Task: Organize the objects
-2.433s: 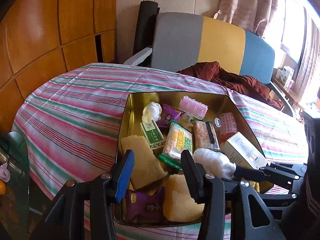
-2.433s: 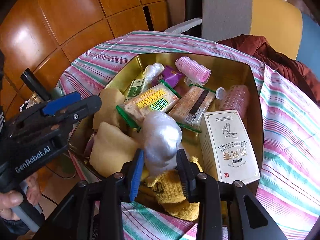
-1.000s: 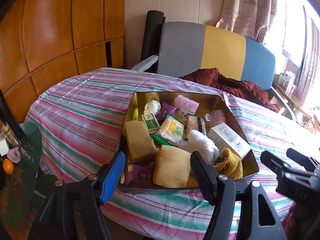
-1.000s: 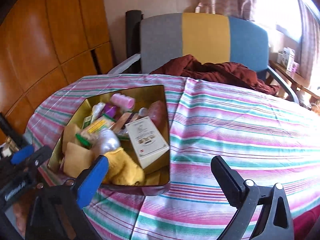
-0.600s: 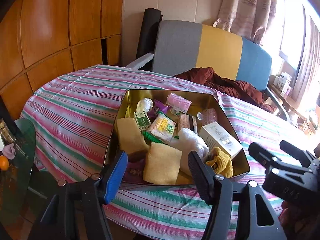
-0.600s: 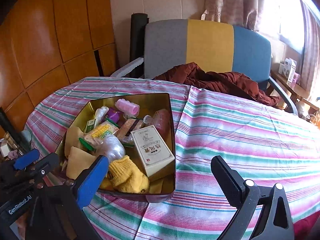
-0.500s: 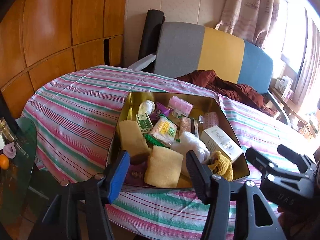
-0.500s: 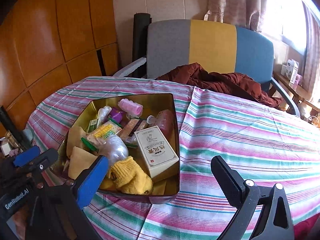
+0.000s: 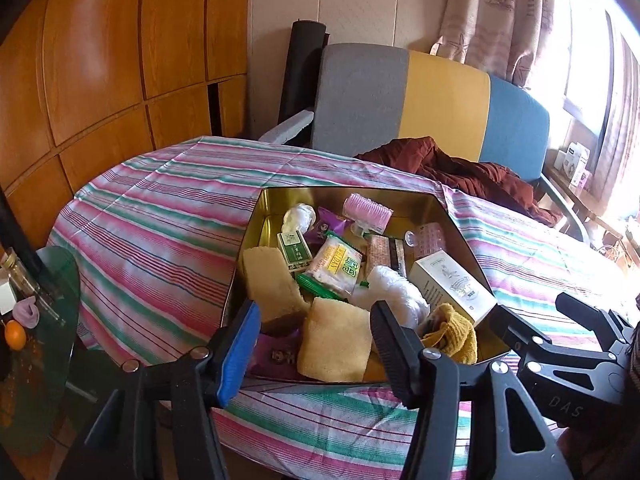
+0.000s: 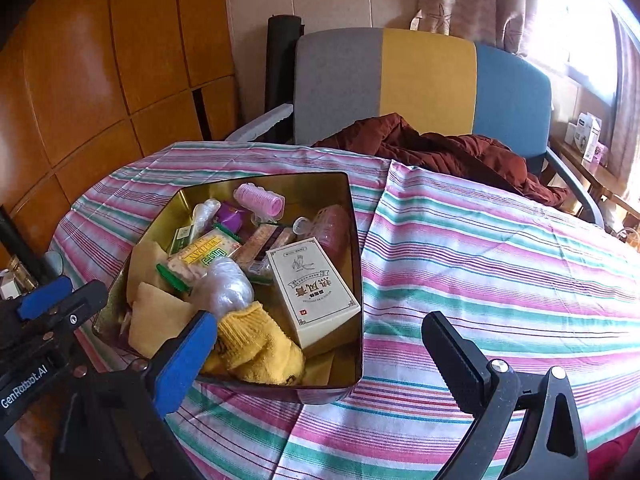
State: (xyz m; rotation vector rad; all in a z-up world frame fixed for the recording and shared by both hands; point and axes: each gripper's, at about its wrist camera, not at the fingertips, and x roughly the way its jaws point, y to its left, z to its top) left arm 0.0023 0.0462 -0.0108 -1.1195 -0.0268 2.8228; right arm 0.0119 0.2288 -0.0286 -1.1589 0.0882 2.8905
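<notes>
Above tin (image 10: 356, 240), both claws agape, empty

The left wrist view looks forward and down along the left gripper (image 9: 314, 344), held back from the near edge of the counter (image 9: 160, 216), with the gold tin (image 9: 436, 204) straight ahead between its fingers. The right wrist view looks the same way from further right, so the tin (image 10: 352, 216) sits ahead and left of the right gripper (image 10: 320, 340). Both views share the tin, the striped cloth and the chair (image 9: 400, 96) beyond. Each camera catches the other gripper at its frame edge.
</notes>
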